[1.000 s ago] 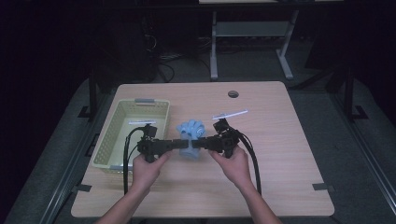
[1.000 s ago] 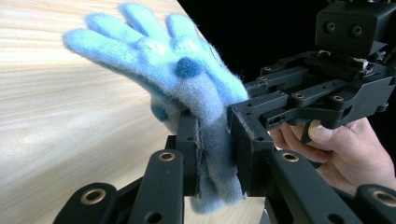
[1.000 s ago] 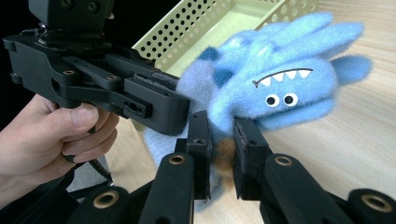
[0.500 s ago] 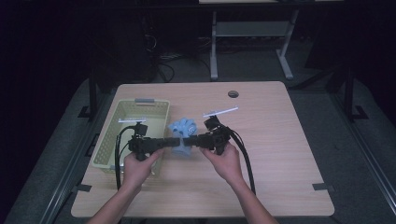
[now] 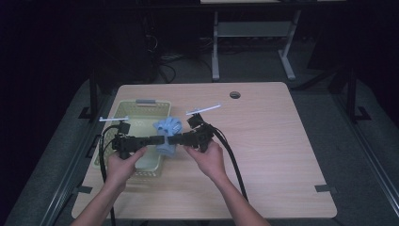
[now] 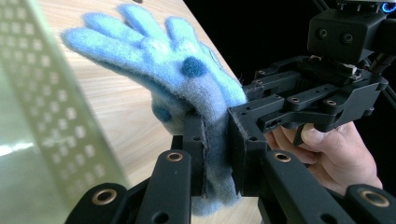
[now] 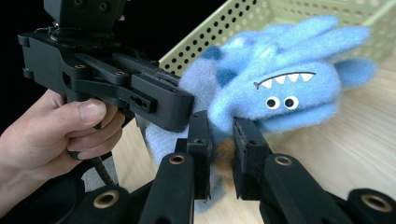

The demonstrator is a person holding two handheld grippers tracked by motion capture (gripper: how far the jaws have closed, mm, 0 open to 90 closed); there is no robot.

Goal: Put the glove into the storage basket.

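Table (image 5: 282, 141); glove (image 5: 168, 132) shifted left, toward basket (image 5: 134, 110).

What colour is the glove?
Light blue glove with darker blue spots and a monster face; clearest in the right gripper view.

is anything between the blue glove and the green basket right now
Nothing visible. Both the left gripper and right gripper are shut on the blue glove, held right at the green basket near its right rim, with no object between.
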